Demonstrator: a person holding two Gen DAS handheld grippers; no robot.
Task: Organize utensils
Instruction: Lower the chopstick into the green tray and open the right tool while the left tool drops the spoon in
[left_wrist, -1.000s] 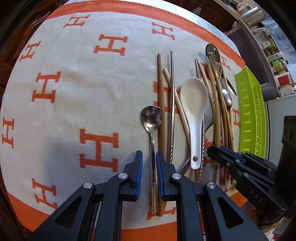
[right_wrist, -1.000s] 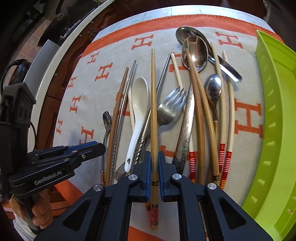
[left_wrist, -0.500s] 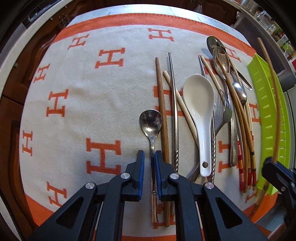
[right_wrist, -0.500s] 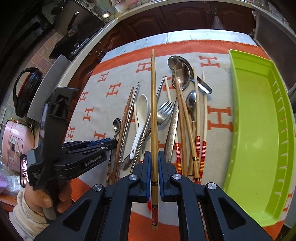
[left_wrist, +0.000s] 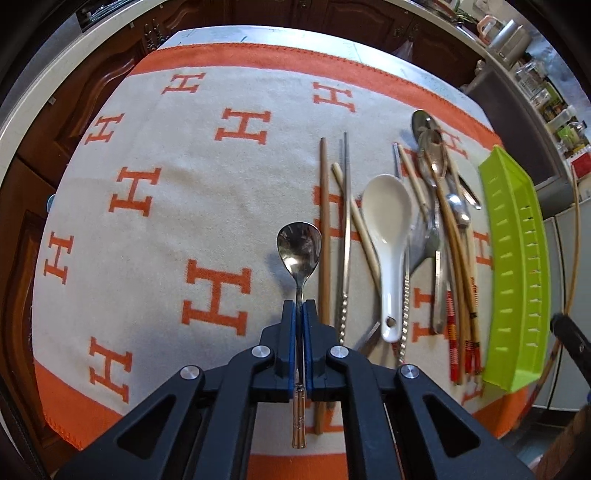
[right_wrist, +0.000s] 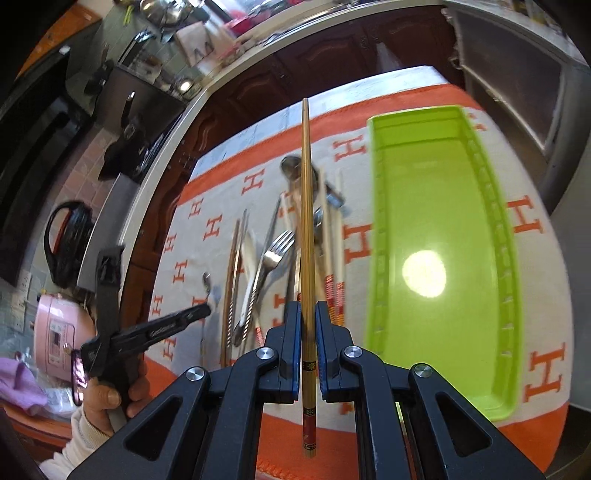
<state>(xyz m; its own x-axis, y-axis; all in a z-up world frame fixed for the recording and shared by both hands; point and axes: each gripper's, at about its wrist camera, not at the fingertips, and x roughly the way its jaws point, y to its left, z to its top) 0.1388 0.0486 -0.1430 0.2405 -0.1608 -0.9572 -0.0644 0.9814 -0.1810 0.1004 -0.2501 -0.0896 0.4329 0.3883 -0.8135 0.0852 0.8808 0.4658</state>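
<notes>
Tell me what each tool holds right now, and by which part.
Left tool: the small steel spoon, by its handle just below the bowl. Right tool: a bamboo chopstick with a red end, near that end.

You get bright, even daylight on the cloth (left_wrist: 207, 192). A round white glare spot sits on the floor of the green tray (right_wrist: 423, 273). The small metal spoon (left_wrist: 299, 245) throws a soft shadow to its left. The left view is sharp; the right view smears the utensil pile. Both views bow at dark edges.
</notes>
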